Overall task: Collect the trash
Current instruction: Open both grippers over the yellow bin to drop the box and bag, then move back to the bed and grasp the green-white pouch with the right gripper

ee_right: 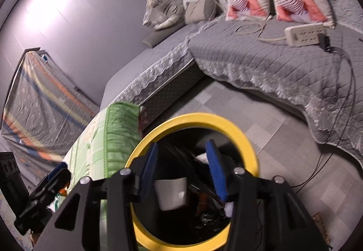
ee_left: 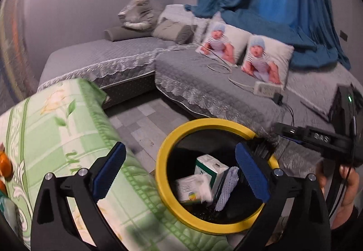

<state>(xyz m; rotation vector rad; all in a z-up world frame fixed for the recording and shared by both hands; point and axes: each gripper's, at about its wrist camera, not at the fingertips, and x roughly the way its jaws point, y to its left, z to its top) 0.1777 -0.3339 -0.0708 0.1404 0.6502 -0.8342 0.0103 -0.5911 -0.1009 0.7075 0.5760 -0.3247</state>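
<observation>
A black bin with a yellow rim [ee_left: 172, 203] stands on the floor below both grippers. Inside lie a green and white carton [ee_left: 209, 168], a white packet [ee_left: 192, 187] and a white textured piece [ee_left: 228, 187]. My left gripper [ee_left: 181, 173] is open and empty above the bin's left side. My right gripper [ee_right: 183, 168] is open above the bin rim [ee_right: 247, 148]; a white cup-like piece [ee_right: 172, 194] shows below it inside the bin. The right gripper's body also shows in the left wrist view [ee_left: 317, 137].
A table with a green floral cloth [ee_left: 68, 137] stands left of the bin, orange items [ee_left: 4, 164] at its edge. A grey corner sofa [ee_left: 204, 83] with baby-print pillows [ee_left: 265, 60], a power strip [ee_left: 267, 89] and cables lies behind. Grey tiled floor [ee_right: 261, 119].
</observation>
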